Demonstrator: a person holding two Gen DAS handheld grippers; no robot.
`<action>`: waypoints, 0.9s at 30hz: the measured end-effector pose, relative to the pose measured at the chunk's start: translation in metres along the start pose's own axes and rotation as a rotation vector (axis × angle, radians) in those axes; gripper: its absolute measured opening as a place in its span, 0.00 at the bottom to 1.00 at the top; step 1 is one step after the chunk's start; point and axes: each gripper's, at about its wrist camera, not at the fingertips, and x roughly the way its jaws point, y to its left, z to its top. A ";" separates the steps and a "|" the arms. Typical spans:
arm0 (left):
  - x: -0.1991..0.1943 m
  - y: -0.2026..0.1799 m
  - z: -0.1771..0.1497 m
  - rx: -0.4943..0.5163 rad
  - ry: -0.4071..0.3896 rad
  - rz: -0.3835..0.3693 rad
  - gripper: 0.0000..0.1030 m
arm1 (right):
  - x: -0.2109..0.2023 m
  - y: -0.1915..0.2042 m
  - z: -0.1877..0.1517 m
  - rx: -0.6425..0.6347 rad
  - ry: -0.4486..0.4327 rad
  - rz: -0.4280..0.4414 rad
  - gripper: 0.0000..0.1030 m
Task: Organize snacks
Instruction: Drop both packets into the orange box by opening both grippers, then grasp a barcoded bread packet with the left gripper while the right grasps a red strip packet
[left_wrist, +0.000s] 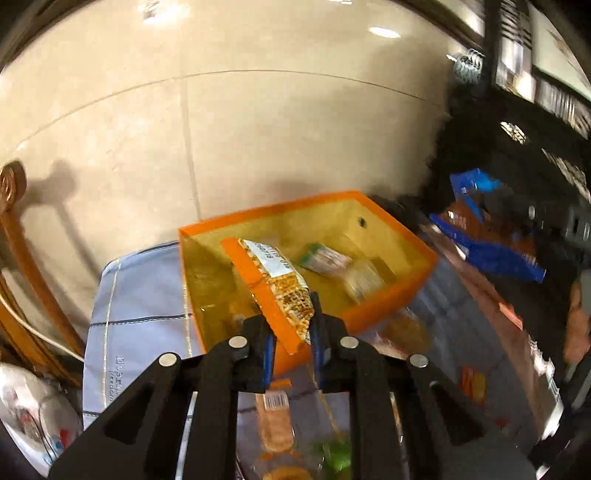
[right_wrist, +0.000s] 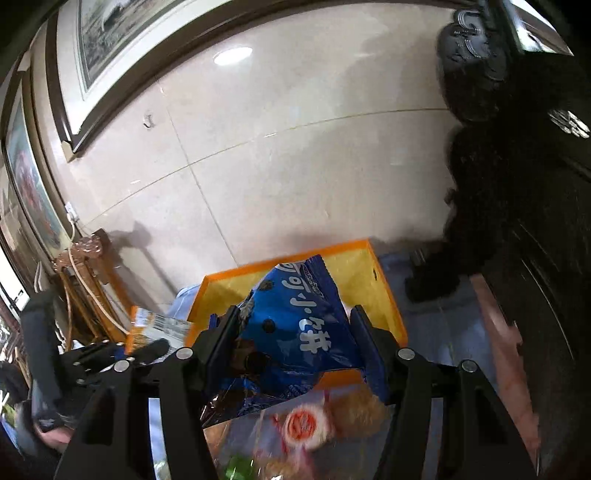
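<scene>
My left gripper (left_wrist: 291, 325) is shut on an orange-edged snack packet (left_wrist: 273, 280) with a waffle pattern, gripped by its lower corner and held over the orange box (left_wrist: 388, 299). The box has a yellow inside and holds a green-labelled packet (left_wrist: 321, 256) and other small wrapped snacks. My right gripper (right_wrist: 294, 314) is shut on a puffy blue snack bag (right_wrist: 288, 291), held up in front of the same box (right_wrist: 332, 249). The blue bag (left_wrist: 480, 243) also shows, blurred, at the right of the left wrist view. At the left of the right wrist view, the left gripper (right_wrist: 140, 350) carries its packet (right_wrist: 159, 326).
The box stands on a blue-grey checked tablecloth (left_wrist: 140, 295) against a tiled wall. Loose snacks lie near me: a biscuit packet (left_wrist: 275, 424), something green (left_wrist: 336, 454), a round red-and-white packet (right_wrist: 303, 424). A wooden chair (left_wrist: 22, 240) stands left, a dark cabinet (right_wrist: 535, 258) right.
</scene>
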 end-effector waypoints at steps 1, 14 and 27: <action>0.004 0.005 0.008 -0.021 -0.001 -0.009 0.14 | 0.011 -0.001 0.009 0.004 0.011 0.021 0.59; 0.021 0.022 0.007 0.005 -0.061 0.212 0.96 | 0.074 -0.018 0.011 -0.060 0.154 -0.024 0.96; 0.089 0.031 -0.126 -0.123 0.209 0.095 0.96 | 0.118 0.011 -0.140 -0.215 0.315 -0.152 0.96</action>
